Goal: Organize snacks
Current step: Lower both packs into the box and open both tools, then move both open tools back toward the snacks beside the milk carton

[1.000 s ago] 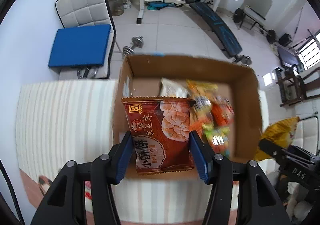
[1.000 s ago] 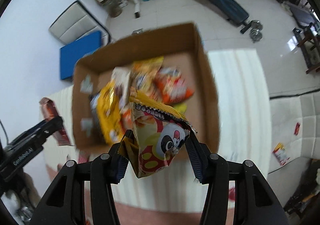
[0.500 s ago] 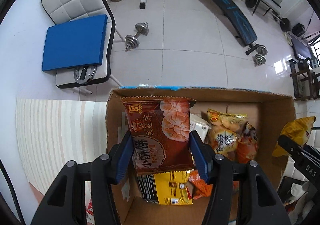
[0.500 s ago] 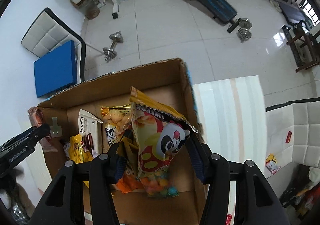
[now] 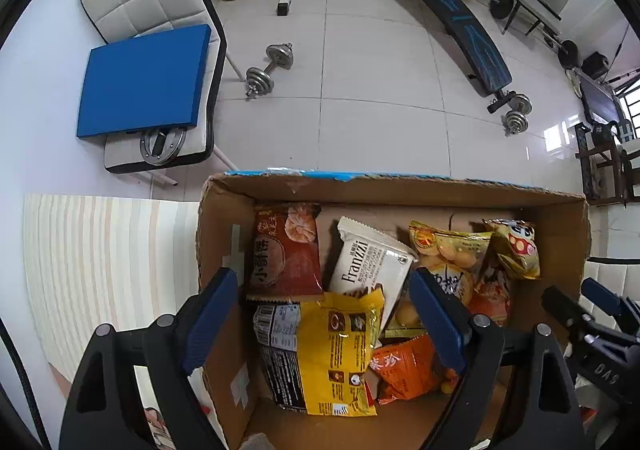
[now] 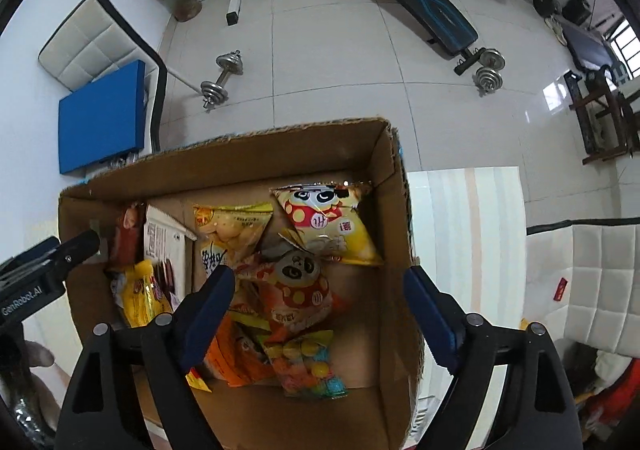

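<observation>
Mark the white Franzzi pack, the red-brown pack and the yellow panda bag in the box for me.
white Franzzi pack [image 5: 370,264], left wrist view, on its printed front.
red-brown pack [image 5: 286,252], left wrist view, mid front face.
yellow panda bag [image 6: 326,219], right wrist view, on the panda print.

A white quilted chair with black trim carries a flat blue cushion beside the white wall. On the pale tiled floor lie a chrome dumbbell and a long black sit-up bench with blue markings. A striped cream tablecloth covers the near surface.
</observation>
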The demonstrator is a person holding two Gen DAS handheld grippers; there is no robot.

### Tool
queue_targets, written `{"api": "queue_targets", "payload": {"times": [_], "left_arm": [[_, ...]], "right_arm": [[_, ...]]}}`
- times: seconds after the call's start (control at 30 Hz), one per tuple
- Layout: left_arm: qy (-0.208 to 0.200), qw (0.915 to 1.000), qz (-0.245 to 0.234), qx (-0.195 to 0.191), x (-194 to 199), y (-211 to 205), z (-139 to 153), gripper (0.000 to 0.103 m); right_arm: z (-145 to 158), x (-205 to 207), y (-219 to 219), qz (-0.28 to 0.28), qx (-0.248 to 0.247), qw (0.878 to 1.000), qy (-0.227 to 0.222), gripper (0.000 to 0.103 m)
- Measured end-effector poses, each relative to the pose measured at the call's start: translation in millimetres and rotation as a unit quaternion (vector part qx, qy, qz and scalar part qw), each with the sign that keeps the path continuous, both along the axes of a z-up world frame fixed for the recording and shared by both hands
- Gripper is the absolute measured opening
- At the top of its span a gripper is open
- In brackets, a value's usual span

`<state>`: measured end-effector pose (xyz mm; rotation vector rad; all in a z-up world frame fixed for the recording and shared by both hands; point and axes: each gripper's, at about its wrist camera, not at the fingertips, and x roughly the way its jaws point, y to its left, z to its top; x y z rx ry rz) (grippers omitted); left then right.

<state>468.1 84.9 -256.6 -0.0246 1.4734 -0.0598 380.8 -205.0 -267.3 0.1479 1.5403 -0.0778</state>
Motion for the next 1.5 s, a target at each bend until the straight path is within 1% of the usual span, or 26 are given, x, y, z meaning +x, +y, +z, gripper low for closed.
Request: {"api": "queue_targets", "payload": {"times": [0.1, 0.13, 0.33, 0.47, 0.57, 0.63, 0.77, 0.87, 0.93, 1.1, 1.23, 1.4, 1.5], "left_arm": [[-0.011, 0.9999, -0.004, -0.002, -7, -3, 6, 0.088], [-0.014, 0.9999, -0.007, -0.001, -9, -5, 8, 0.088], [-0.01, 0.9999, -0.009, -0.006, -28, -9, 9, 0.088], [-0.018, 0.9997, -0.005, -0.013, -48, -8, 13, 0.088], [-0.034, 0.9993, -0.002, -0.016, -70, -7, 20, 0.088], [-0.04, 0.9991, -0.006, -0.013, -82, -7, 23, 0.088], [-0.068, 0.9975, -0.019, 0.003, -111, -11, 36, 0.088], [-0.085, 0.9961, -0.023, 0.007, -130, -13, 46, 0.088], [-0.091, 0.9956, -0.021, 0.001, -142, -12, 51, 0.088], [-0.107, 0.9941, -0.013, -0.007, -174, -10, 62, 0.088], [-0.125, 0.992, -0.005, -0.013, -201, -8, 70, 0.088], [-0.14, 0.9901, -0.003, -0.01, -229, -9, 79, 0.088], [-0.147, 0.9891, 0.001, -0.007, -248, -10, 81, 0.088]], "right_arm": [[-1, -9, 4, 0.007, 0.002, 1.0, 0.006, 0.09], [-2, -12, 6, 0.011, 0.002, 1.0, 0.008, 0.093], [-5, -31, 10, 0.012, 0.008, 1.0, 0.018, 0.093], [6, -48, 14, 0.019, 0.001, 1.0, 0.001, 0.093], [16, -64, 19, 0.027, -0.005, 1.0, -0.015, 0.093], [20, -77, 22, 0.03, -0.005, 0.999, -0.023, 0.093], [28, -103, 26, 0.033, -0.006, 0.999, -0.036, 0.093], [35, -122, 28, 0.033, -0.005, 0.998, -0.045, 0.093], [40, -134, 28, 0.031, 0.001, 0.998, -0.053, 0.093], [63, -165, 26, 0.035, -0.015, 0.996, -0.086, 0.093], [80, -191, 23, 0.041, -0.018, 0.994, -0.102, 0.093], [96, -221, 22, 0.041, -0.009, 0.992, -0.117, 0.093], [100, -238, 21, 0.037, 0.007, 0.993, -0.116, 0.093]]}}
